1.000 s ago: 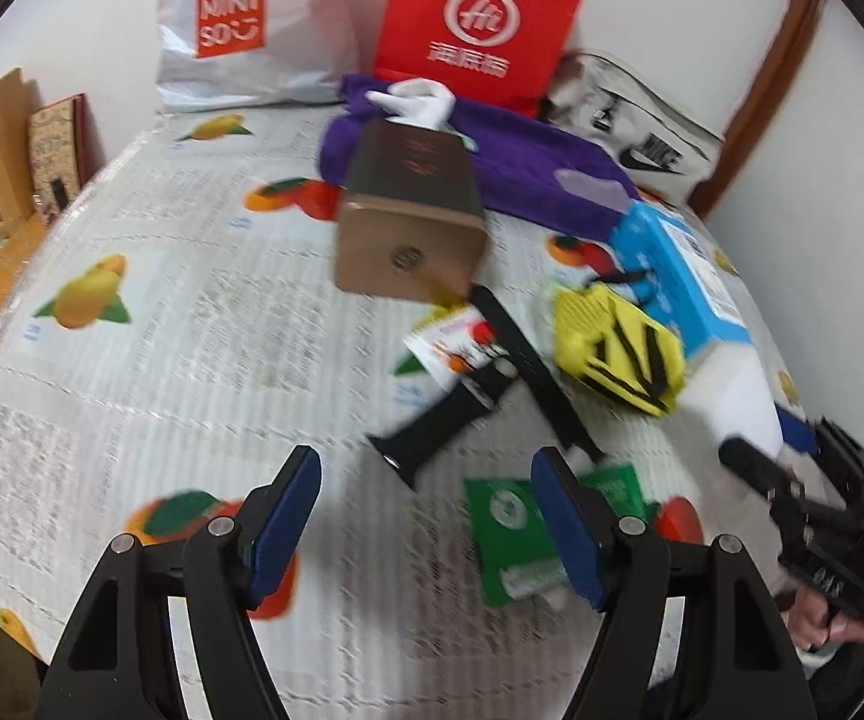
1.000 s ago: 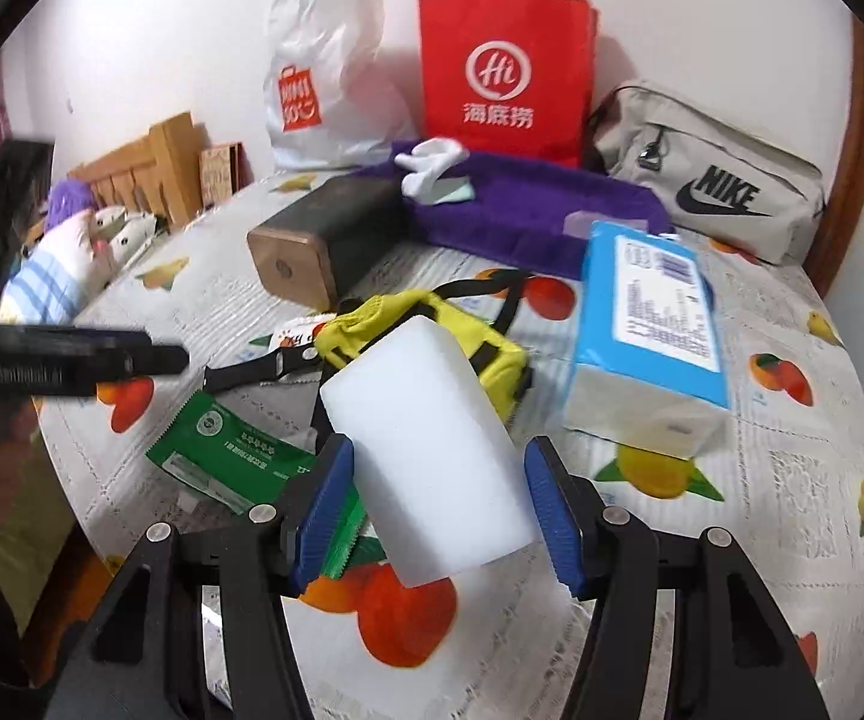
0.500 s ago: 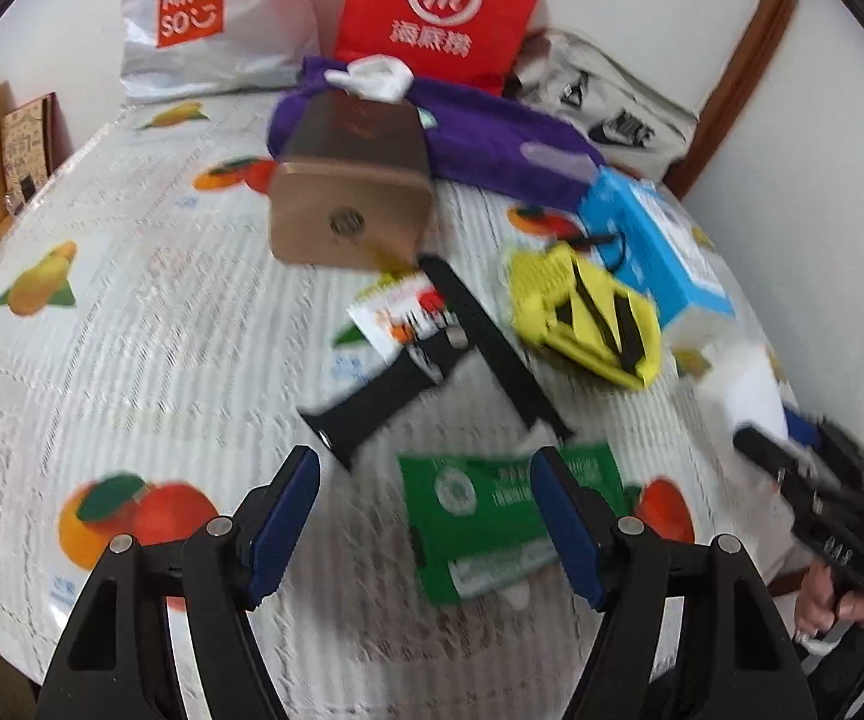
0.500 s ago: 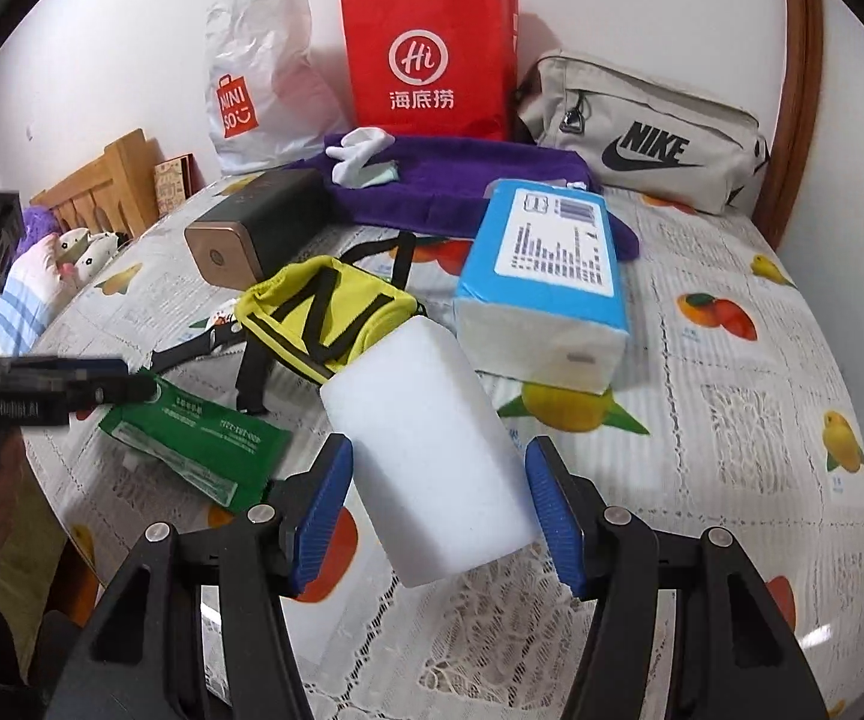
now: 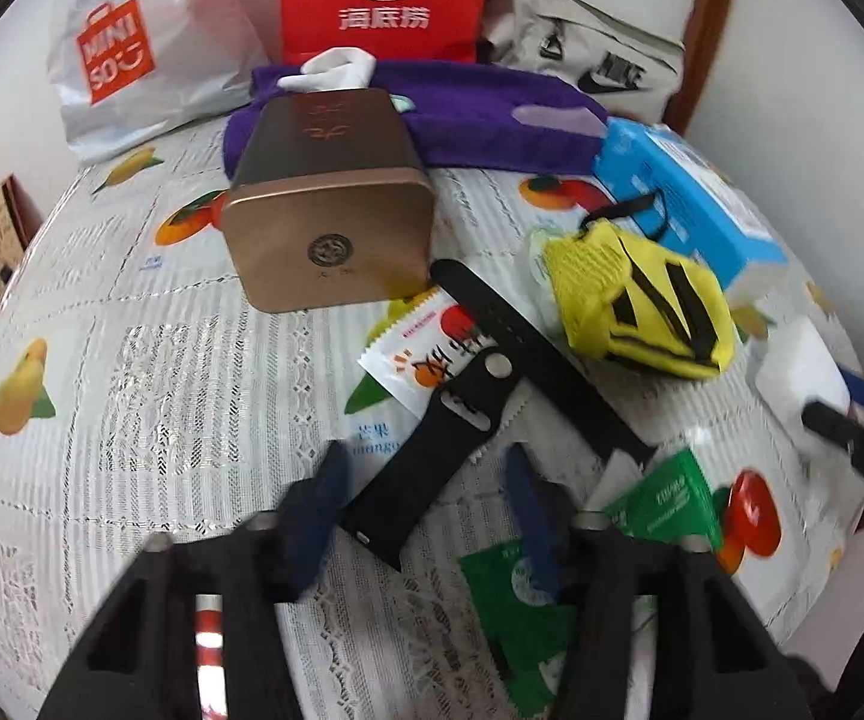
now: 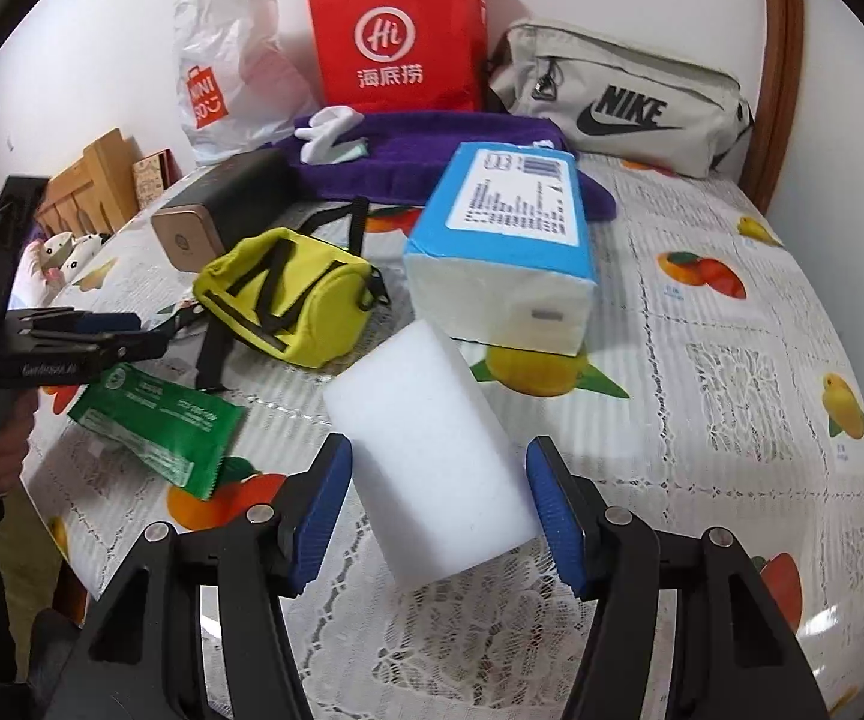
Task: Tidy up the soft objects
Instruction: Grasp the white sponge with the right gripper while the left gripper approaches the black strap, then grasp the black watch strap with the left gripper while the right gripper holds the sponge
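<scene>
Right tool (image 6: 438, 516): pinching the white sponge (image 6: 426, 456), blue pads touching both sides, lifted over the surface (image 6: 732, 396).
Left tool (image 5: 426, 516): blurry, pads spread apart, nothing between them, low over the black strap (image 5: 432, 450).
Black strap: flat on the surface, its near end between the left pads.
Green pack (image 6: 156, 420): flat, near the front edge, left of the sponge.
Snack pack (image 5: 426, 348): white with red and orange, partly under the strap.
Yellow bag (image 6: 288, 294): on the surface past the sponge, black straps on it, just beside the blue tissue pack (image 6: 510, 240).
Blue tissue pack: past the sponge, white end facing near.
Brown box (image 5: 330, 204): on its side, left of the yellow bag.
Purple towel (image 6: 432, 138): behind the box and tissue pack, white cloth (image 6: 330, 126) on top.
Far back by the wall: white bag (image 6: 228, 60), red bag (image 6: 396, 36), grey Nike bag (image 6: 618, 102).
</scene>
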A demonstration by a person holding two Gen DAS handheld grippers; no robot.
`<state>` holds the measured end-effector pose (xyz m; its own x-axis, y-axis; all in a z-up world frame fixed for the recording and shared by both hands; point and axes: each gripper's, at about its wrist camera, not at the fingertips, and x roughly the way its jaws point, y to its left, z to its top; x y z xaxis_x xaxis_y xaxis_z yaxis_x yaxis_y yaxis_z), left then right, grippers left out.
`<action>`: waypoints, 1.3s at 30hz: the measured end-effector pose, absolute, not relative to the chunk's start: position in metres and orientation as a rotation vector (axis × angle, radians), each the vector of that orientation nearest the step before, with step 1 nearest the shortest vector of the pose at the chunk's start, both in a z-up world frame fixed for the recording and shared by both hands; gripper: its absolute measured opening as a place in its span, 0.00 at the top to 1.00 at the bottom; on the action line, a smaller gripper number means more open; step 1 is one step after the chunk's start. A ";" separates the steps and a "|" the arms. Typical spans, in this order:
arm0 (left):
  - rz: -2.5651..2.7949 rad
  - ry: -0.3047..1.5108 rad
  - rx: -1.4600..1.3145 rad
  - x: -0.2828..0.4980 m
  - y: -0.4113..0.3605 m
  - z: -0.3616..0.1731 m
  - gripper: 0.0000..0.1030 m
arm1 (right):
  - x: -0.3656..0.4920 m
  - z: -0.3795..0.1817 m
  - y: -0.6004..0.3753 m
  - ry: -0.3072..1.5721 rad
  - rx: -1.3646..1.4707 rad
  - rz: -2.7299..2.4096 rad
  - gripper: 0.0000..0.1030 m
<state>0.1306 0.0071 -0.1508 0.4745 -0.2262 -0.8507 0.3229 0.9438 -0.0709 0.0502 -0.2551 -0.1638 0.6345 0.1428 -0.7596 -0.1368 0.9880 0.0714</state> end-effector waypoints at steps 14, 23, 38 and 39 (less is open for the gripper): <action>-0.397 1.015 0.216 0.123 -0.004 -0.151 0.77 | 0.055 -0.166 -0.266 0.872 0.026 0.138 0.42; -0.423 0.998 0.228 0.121 -0.012 -0.153 0.79 | 0.057 -0.169 -0.276 0.876 0.044 0.112 0.43; -0.369 0.992 0.068 0.123 0.010 -0.133 0.81 | 0.053 -0.150 -0.279 0.842 0.058 0.094 0.48; -0.365 0.989 0.064 0.122 0.011 -0.132 0.81 | 0.053 -0.149 -0.278 0.841 0.053 0.099 0.48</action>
